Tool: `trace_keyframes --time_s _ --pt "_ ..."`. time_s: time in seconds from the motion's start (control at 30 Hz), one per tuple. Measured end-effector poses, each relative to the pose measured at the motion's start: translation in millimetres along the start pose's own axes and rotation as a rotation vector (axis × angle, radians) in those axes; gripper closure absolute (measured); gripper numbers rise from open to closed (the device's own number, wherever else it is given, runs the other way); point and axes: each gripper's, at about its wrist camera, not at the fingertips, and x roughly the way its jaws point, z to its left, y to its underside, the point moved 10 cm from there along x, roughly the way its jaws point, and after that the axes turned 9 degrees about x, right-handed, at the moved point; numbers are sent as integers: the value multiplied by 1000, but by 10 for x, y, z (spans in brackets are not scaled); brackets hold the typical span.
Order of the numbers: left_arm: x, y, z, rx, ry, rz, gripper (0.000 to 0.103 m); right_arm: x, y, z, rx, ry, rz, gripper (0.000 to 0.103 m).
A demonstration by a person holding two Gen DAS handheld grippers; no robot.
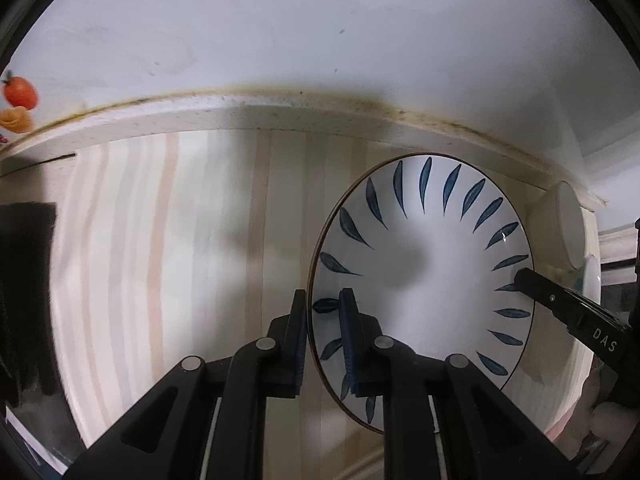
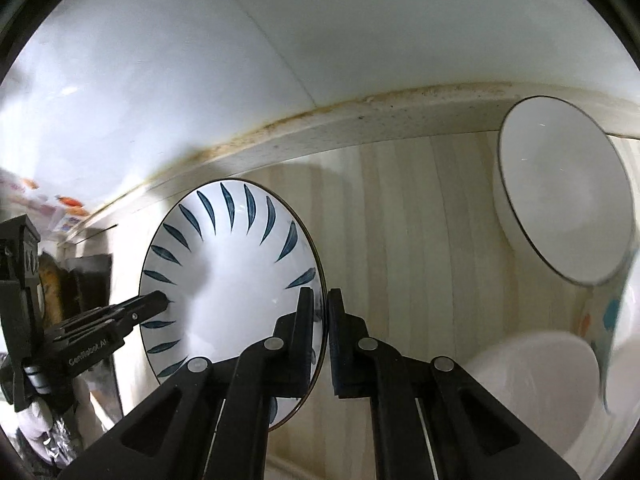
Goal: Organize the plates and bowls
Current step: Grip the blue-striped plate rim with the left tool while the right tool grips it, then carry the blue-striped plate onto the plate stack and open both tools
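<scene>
— Plate count first: one with blue leaf marks round its rim, sitting on the striped cloth near the back wall

— And the grippers?

— Two. The left gripper is clamped on the plate's left rim, one finger outside, one inside. The right gripper is pinched shut on the opposite rim

— Bowls?

— One deep white bowl tilted at the right, another white dish below it. Something with coloured spots sits between them; I cannot tell what

— The surface?

— Cloth in pale beige and pink stripes, over a counter with a stained seam along the white wall. Far left, two small orange-red decorations
</scene>
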Motion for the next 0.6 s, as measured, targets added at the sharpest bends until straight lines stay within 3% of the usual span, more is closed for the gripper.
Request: trace_keyframes --time_s 0.27,0.6 --pt "-419 271 -220 27 -10 -61 90 -566 462 74 -43 -42 -22 95" --pt "-633 1043 -354 53 -9 -42 90 -956 1289 -54 -49 -59 -21 95"
